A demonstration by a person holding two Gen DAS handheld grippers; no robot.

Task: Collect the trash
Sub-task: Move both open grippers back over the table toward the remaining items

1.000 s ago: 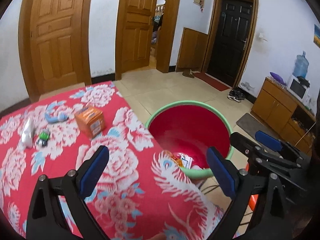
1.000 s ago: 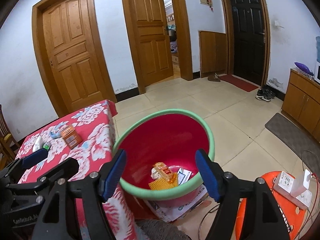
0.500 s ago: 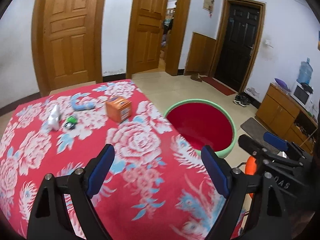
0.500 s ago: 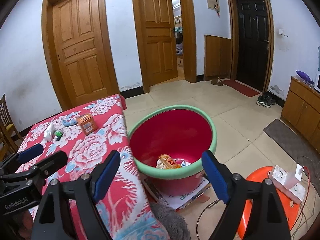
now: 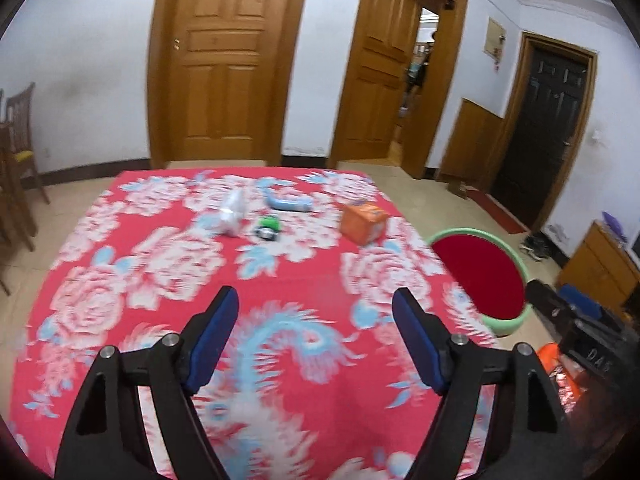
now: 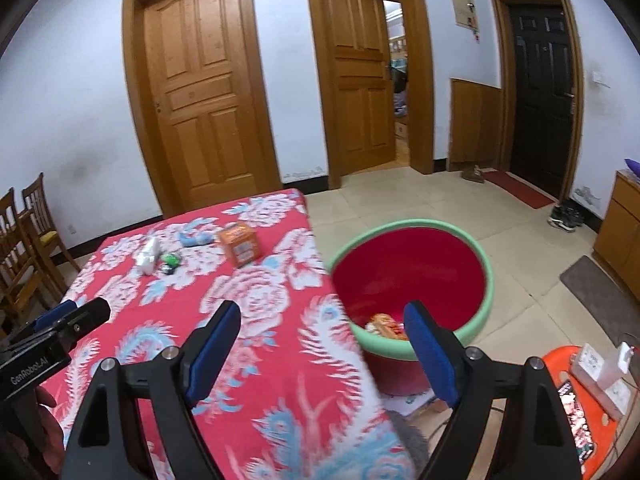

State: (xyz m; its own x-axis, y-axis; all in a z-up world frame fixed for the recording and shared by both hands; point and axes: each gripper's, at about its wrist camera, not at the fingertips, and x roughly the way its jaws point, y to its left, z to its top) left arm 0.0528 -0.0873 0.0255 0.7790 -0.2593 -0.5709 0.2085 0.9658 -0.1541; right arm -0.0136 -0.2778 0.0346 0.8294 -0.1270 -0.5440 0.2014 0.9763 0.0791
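Observation:
On the red flowered tablecloth (image 5: 168,264) lie an orange box (image 5: 363,223), a crumpled white wrapper (image 5: 233,213), a small green item (image 5: 268,227) and a light blue piece (image 5: 289,202), all at the far side. My left gripper (image 5: 316,316) hovers over the near part of the table, its jaws closing with nothing between them. My right gripper (image 6: 322,326) is open and empty above the table's right edge, beside the red tub with a green rim (image 6: 486,264). Orange wrappers (image 6: 386,326) lie in the tub.
Wooden chairs (image 6: 28,240) stand left of the table. An orange stool (image 6: 576,420) with a power strip sits at the right, near a wooden cabinet (image 6: 618,224). Papers lie under the tub. Tiled floor and doors lie beyond.
Both grippers have swung left from the tub toward the table. In the left view the tub has slid to the right edge and the table items are now centred ahead.

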